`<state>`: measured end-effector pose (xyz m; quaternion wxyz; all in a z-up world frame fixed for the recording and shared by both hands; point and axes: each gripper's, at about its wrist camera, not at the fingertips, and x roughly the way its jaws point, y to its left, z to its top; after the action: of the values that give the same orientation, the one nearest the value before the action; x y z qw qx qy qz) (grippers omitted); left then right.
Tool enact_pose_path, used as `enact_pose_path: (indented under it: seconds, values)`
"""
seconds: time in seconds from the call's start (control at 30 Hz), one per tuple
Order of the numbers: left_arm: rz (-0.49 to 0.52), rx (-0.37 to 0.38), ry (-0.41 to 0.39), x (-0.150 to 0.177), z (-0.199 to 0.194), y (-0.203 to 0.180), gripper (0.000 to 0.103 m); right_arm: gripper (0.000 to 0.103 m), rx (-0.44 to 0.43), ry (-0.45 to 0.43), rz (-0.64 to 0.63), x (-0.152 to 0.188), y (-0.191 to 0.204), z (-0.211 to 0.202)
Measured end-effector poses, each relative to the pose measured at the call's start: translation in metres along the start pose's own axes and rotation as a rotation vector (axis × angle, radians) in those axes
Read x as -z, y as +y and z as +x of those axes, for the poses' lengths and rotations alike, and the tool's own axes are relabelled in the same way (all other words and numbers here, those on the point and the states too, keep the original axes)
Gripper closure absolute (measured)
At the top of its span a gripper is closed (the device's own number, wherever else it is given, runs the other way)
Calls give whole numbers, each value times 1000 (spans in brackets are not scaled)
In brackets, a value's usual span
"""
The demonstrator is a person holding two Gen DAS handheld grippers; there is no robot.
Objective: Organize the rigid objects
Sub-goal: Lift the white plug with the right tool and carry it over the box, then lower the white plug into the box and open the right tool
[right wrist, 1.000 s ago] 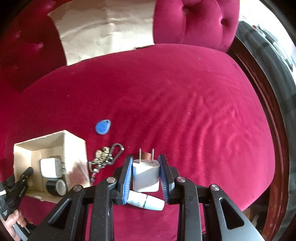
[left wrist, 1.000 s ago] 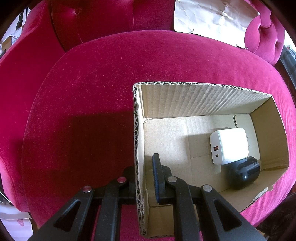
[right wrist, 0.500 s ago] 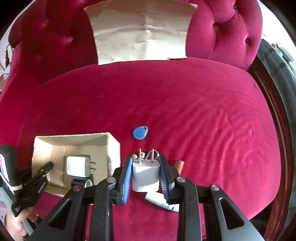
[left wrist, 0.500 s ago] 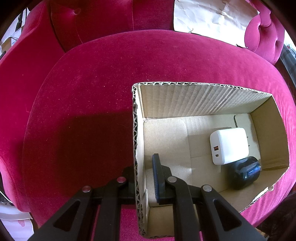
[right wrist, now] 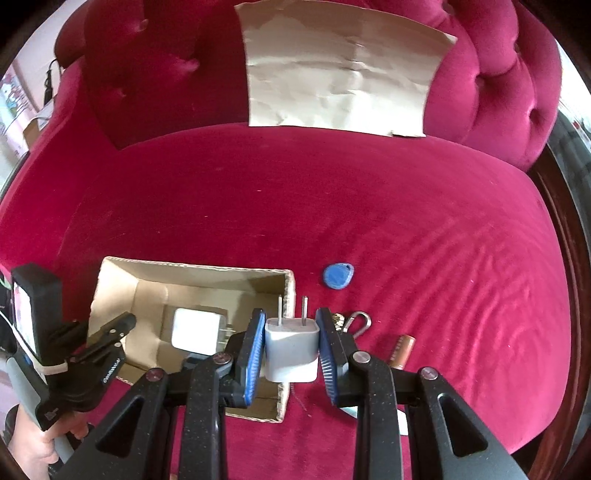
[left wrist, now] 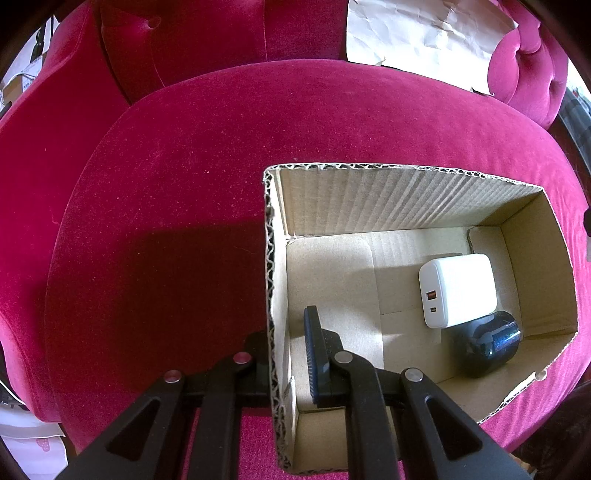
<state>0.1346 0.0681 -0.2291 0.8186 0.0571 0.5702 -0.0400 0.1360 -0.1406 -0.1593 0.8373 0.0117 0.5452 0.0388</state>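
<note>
An open cardboard box [left wrist: 388, 199] [right wrist: 122, 291] sits on a red velvet seat. Inside lie a white USB charger [left wrist: 458, 290] [right wrist: 195, 330] and a dark round object [left wrist: 487, 343]. My left gripper [left wrist: 280, 350] is shut on the box's left wall, one finger inside and one outside. My right gripper [right wrist: 291, 350] is shut on a small white plug adapter [right wrist: 291, 350], prongs pointing away, held above the box's right wall. A blue key fob [right wrist: 339, 275], a key ring with carabiner [right wrist: 354, 321] and a brown cylinder [right wrist: 400, 350] lie on the seat to the right of the box.
A crumpled sheet of brown paper [right wrist: 343, 74] [left wrist: 424, 33] leans on the tufted backrest [right wrist: 166, 66]. A white object [right wrist: 400, 421] lies partly hidden under my right gripper. The seat's dark wooden edge [right wrist: 569, 240] runs down the right.
My right gripper has lifted the white plug adapter off the seat and carried it left to above the box's right wall. My left gripper has kept its hold on the box wall.
</note>
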Motion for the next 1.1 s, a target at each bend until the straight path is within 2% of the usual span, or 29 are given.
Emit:
enact_pose_path:
  seconds: [0.53, 1.1]
  values:
    - [0, 0, 0, 0, 0, 0, 91, 74, -62, -10, -100, -1, 45, 15]
    - [0, 0, 0, 0, 0, 0, 91, 74, -67, 14, -146, 10, 57, 37]
